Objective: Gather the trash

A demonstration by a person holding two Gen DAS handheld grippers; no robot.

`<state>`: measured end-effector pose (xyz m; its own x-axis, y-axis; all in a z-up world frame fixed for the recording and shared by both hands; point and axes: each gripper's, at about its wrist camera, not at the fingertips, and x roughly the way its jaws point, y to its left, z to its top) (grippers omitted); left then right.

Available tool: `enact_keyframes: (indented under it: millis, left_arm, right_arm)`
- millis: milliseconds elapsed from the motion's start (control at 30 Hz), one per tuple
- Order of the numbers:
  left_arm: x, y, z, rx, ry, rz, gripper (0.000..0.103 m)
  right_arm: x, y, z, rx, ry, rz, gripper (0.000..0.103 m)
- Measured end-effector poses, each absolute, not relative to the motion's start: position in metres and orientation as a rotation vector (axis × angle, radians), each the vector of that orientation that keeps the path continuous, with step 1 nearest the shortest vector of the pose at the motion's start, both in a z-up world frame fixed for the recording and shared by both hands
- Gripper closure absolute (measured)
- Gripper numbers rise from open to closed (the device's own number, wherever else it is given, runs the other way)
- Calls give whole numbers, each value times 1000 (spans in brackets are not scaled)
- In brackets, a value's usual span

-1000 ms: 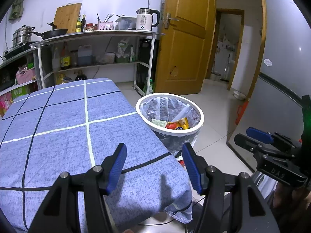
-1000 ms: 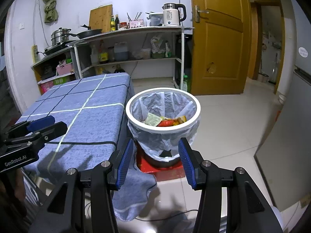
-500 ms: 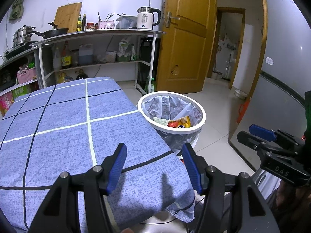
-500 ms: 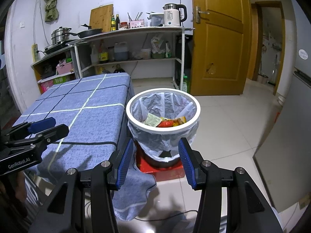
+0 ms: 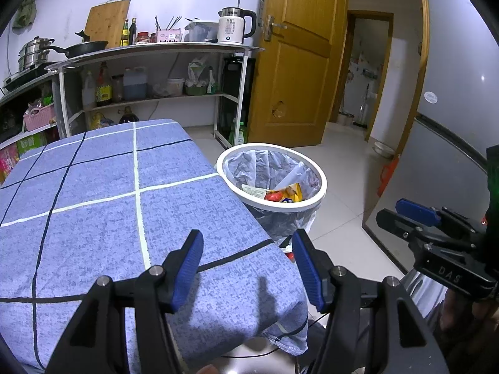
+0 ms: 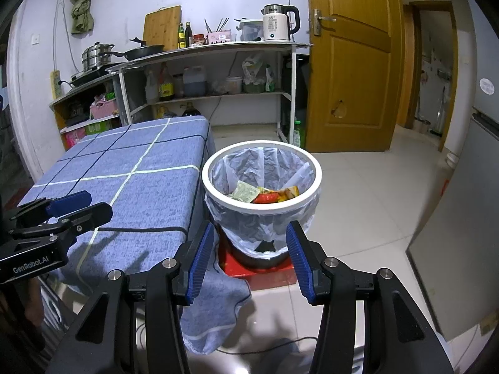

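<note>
Right wrist view: the right gripper (image 6: 249, 258) is aimed at the bin (image 6: 261, 207), its fingers (image 6: 201, 261) parted to a moderate gap with nothing between them. The bin stands on the floor just beside the corner of the counter (image 6: 131, 187), on a red base (image 6: 259, 272), and is lined with a thin plastic bag (image 6: 265, 227). The wrappers (image 6: 265, 194) lie inside the liner, well below the white rim.

In the left wrist view the left gripper (image 5: 246, 263) hangs over the near corner of the counter, its fingers spread wide and empty. No loose trash shows on the blue cloth (image 5: 93, 218) in either view.

Risks from this position:

- Liner tear — a finger tip pushed down past the rim is likely to snag the thin plastic.
- Bin tip-over — pressure on the rim from one side may rock the bin off its base.
- Cloth drag — the cloth hangs loose at the corner; a finger that catches its edge could pull it.
- A cable (image 6: 218, 261) trails on the floor by the base and could catch.
</note>
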<state>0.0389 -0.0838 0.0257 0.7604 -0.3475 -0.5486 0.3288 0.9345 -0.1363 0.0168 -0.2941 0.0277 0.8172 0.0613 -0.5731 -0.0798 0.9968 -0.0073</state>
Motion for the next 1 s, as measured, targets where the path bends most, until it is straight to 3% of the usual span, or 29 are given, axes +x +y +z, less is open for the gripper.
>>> enact_keyframes:
  millis: [1000]
  left_arm:
    - [38, -88, 24, -8, 598, -352, 42]
  right_arm:
    - [17, -292, 27, -34, 609, 74, 54]
